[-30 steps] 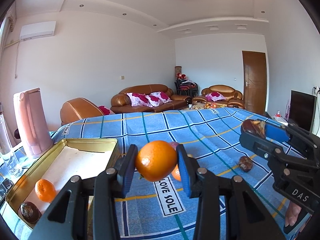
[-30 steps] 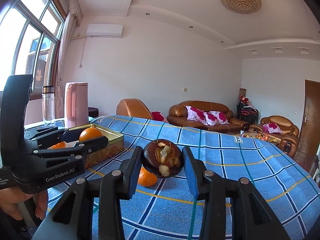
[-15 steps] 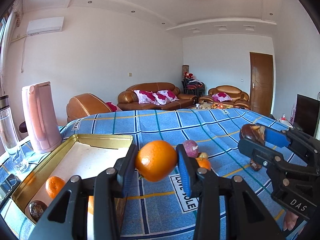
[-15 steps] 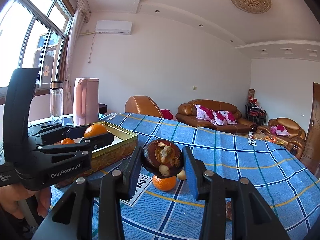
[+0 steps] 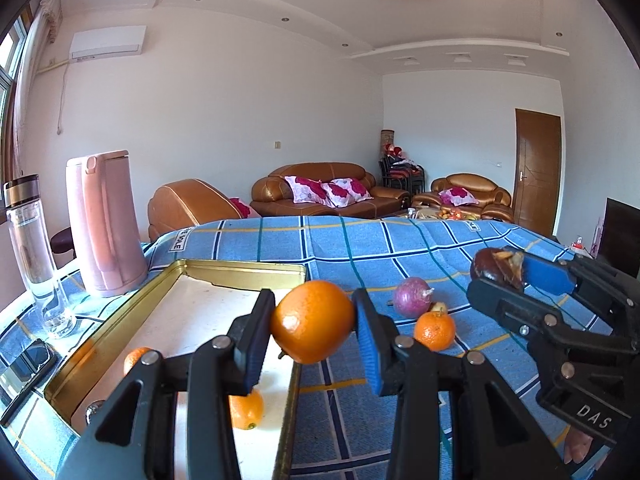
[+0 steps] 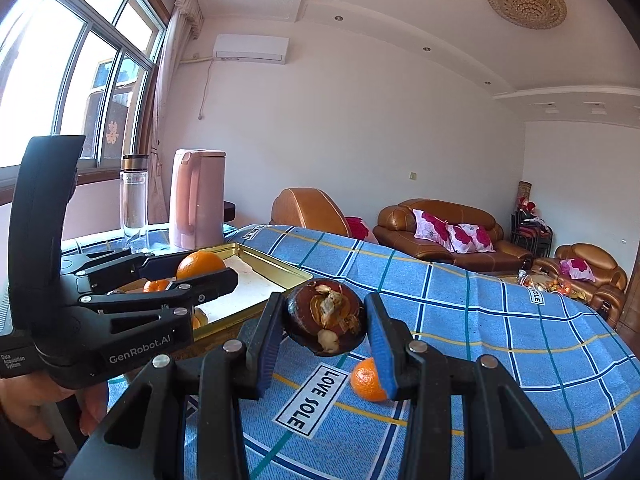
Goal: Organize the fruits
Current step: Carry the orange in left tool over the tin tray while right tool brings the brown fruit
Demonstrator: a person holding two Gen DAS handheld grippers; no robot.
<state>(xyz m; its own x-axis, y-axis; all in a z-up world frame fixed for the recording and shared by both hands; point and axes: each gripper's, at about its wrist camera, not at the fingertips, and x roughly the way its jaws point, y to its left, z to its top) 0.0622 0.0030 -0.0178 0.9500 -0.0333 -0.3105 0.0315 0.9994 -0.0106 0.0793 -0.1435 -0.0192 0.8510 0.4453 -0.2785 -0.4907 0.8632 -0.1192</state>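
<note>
Over the blue tablecloth we are now nearing the tray's right edge, our left gripper clamping an orange, right gripper clamping a dark fruit, both almost ready for dropping in.

A home living room: brown leather sofas with floral cushions, a wall air conditioner.

Count of items on the worktop, by kind.
Four oranges; one dark brown split fruit; one purple fruit; one gold tray; one pink kettle; one clear bottle; two grippers.
</note>
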